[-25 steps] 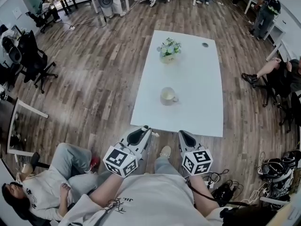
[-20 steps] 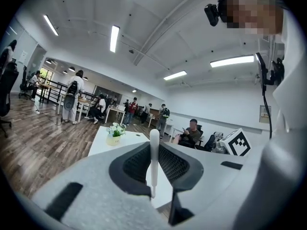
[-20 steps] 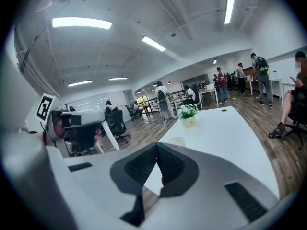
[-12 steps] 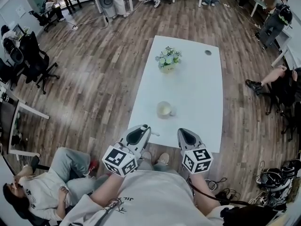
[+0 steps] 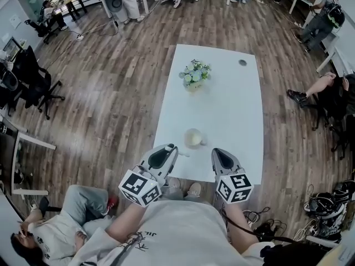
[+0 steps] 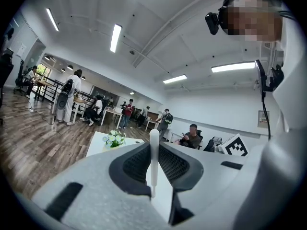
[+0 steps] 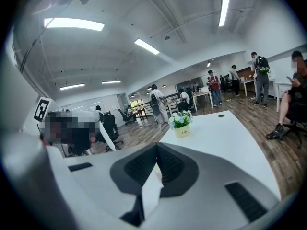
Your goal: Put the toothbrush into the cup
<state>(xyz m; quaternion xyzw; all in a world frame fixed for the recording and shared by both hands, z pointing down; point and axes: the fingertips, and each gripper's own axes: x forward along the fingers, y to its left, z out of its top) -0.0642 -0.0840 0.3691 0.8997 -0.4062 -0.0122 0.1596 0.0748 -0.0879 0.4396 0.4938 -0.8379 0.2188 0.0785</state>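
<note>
A white toothbrush (image 6: 154,158) stands upright between the pads of my left gripper (image 6: 154,146), which is shut on it. In the head view its end (image 5: 182,154) pokes out beside the left gripper (image 5: 170,149). A pale cup (image 5: 193,138) stands near the front edge of the white table (image 5: 233,115), just ahead of both grippers and between them. My right gripper (image 5: 217,153) hovers at the table's front edge. In its own view the right gripper (image 7: 156,148) has its tips together with nothing between them.
A small pot of flowers (image 5: 194,75) stands at the table's far left, and a round cable hole (image 5: 242,62) at the far right. A person sits on the floor at lower left (image 5: 50,231). Another sits right of the table (image 5: 327,90). Cables (image 5: 327,204) lie at lower right.
Both grippers have come forward toward the table together. The cup, which was well ahead, now lies just beyond their tips. The toothbrush stays held in the left gripper.
</note>
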